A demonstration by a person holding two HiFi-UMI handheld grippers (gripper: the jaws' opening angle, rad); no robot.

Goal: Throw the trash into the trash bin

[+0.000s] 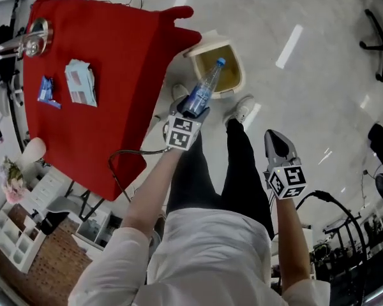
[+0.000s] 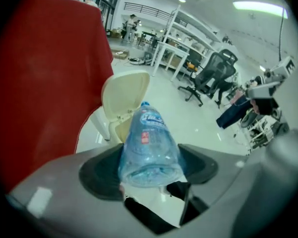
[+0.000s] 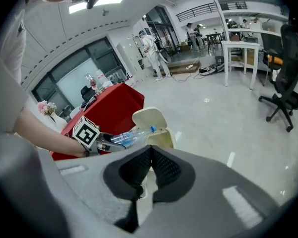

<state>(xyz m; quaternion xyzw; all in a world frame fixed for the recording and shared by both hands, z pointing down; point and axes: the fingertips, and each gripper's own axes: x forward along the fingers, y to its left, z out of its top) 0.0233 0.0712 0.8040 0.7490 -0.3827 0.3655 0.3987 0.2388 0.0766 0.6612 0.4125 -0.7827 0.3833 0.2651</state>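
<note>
Your right gripper (image 1: pixel 277 144), jaws pressed together, is empty; your left gripper (image 1: pixel 195 109) pinches a clear, blue-capped bottle (image 1: pixel 206 85), its blue label unreadable.

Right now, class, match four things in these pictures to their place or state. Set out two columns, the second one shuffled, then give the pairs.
Things:
1. plastic bottle
2. trash bin
3. blue packet
4. right tongs

Places or states:
A. lying on the red table
B. shut, holding nothing
C. on the floor, lid up
D. gripped in the left tongs, neck toward the bin

Pairs: 1-D, 2-C, 3-A, 4-B
</note>
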